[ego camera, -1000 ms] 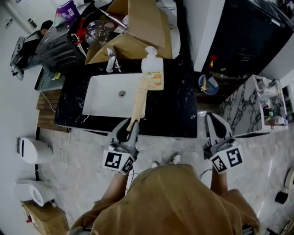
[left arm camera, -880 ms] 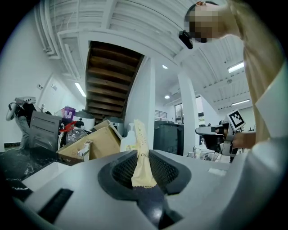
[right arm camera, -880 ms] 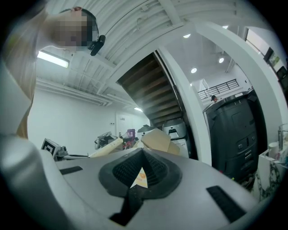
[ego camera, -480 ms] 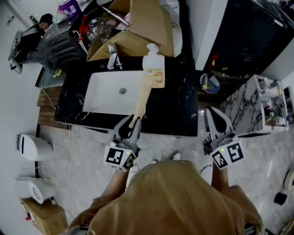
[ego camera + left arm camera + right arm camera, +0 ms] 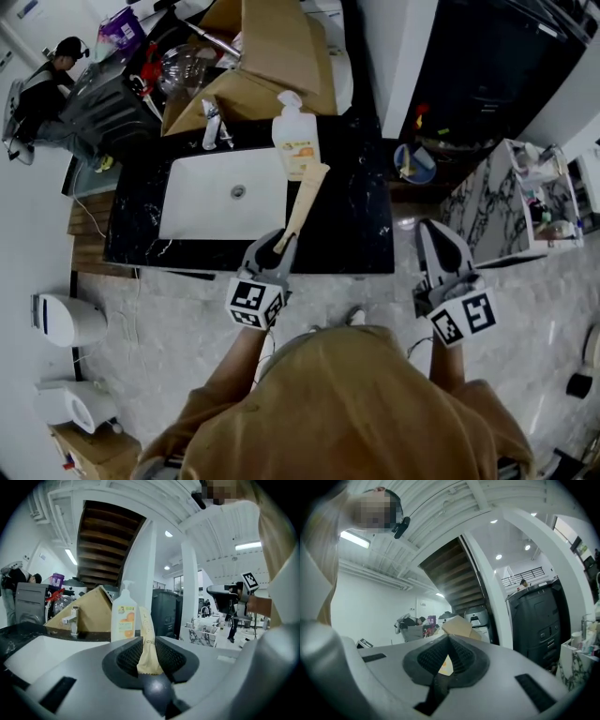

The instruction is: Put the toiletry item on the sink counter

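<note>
My left gripper (image 5: 278, 247) is shut on the near end of a long tan tube (image 5: 306, 199). The tube slants out over the black sink counter (image 5: 361, 230), just right of the white basin (image 5: 225, 192). Its far end is close in front of a white pump bottle with an orange label (image 5: 293, 141) that stands on the counter. In the left gripper view the tube (image 5: 147, 644) sits pinched between the jaws of that gripper (image 5: 149, 663), with the bottle (image 5: 124, 618) behind it. My right gripper (image 5: 439, 262) hangs off to the right of the counter, its jaws together with nothing in them.
A chrome faucet (image 5: 214, 127) stands behind the basin, with an open cardboard box (image 5: 272, 47) beyond it. A marble-patterned stand (image 5: 520, 202) and a blue bowl (image 5: 412, 164) are at the right. A toilet (image 5: 66, 314) sits at the left, and a person (image 5: 42, 80) is at the far left.
The left gripper has moved right and down with the tube. The tube's far end has shifted from the basin's right edge to the counter in front of the bottle. The right gripper stayed put.
</note>
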Action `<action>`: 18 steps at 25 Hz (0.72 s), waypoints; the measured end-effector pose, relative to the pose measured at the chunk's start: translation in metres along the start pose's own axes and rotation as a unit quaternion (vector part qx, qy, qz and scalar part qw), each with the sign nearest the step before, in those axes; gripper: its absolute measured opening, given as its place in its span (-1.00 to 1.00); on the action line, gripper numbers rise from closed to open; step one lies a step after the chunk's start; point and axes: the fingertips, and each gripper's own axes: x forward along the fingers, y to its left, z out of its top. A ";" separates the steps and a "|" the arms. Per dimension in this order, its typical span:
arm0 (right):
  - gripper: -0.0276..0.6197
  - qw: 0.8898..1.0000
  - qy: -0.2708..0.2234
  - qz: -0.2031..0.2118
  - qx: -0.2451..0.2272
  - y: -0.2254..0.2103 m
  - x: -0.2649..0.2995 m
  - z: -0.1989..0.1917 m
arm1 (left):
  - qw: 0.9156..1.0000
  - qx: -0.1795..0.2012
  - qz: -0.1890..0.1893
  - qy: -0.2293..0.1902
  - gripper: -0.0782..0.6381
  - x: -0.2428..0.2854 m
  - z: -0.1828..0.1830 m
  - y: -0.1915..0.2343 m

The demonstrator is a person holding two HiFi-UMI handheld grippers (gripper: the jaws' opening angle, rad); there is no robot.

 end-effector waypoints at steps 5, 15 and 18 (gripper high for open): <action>-0.91 1.000 -0.001 -0.020 0.002 -0.004 -0.016 -0.002 | 0.999 0.004 -0.024 0.034 -0.56 0.022 -0.024 -0.006; -0.91 0.999 0.003 -0.043 -0.002 -0.003 -0.040 -0.004 | 0.997 0.016 -0.054 0.057 -0.56 0.046 -0.041 -0.020; -0.91 0.999 0.002 -0.046 -0.002 0.000 -0.043 -0.004 | 0.996 0.026 -0.059 0.064 -0.56 0.051 -0.044 -0.022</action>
